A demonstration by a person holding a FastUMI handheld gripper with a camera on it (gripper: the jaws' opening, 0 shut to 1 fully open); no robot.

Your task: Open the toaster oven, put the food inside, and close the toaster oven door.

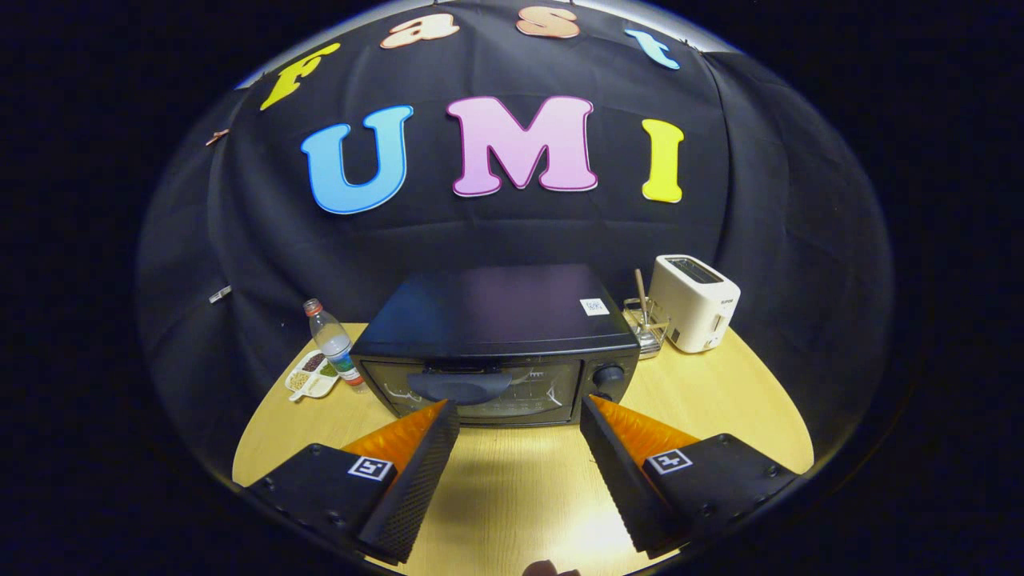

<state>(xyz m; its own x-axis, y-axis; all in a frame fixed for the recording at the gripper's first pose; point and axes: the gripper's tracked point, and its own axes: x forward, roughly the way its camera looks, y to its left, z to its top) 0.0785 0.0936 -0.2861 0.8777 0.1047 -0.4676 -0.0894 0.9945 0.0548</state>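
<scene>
- Gripper view: the hand-held gripper (518,416) is spread wide with nothing between its fingers; the fingertips stand just in front of the oven (496,344), one on each side of the door's lower half.
- The oven sits on the worktop (512,488) with its door (480,390) shut; the handle (460,386) lies across the upper part of the glass, just beyond the left fingertip.
- What is behind the glass cannot be made out, so a shut door fits two stages alike: food yet to go in, or food inside and the door closed again.
- A small divided dish (312,374) holding bits of something lies beside a bottle (334,346), left of the oven; whether this is the food is not certain.
- Risk 1: the handle is off-centre between the fingers; closing from this stance is likely to miss it or catch one end only and slip.
- Risk 2: the oven stands loose on smooth wood; a pull or push on the door may slide the whole body, towards the bottle on one side or the rack (646,320) and toaster (694,302) on the other.
- Risk 3: the bottle is tall and narrow and stands touching the dish's edge; a reach for the dish could tip it.
</scene>
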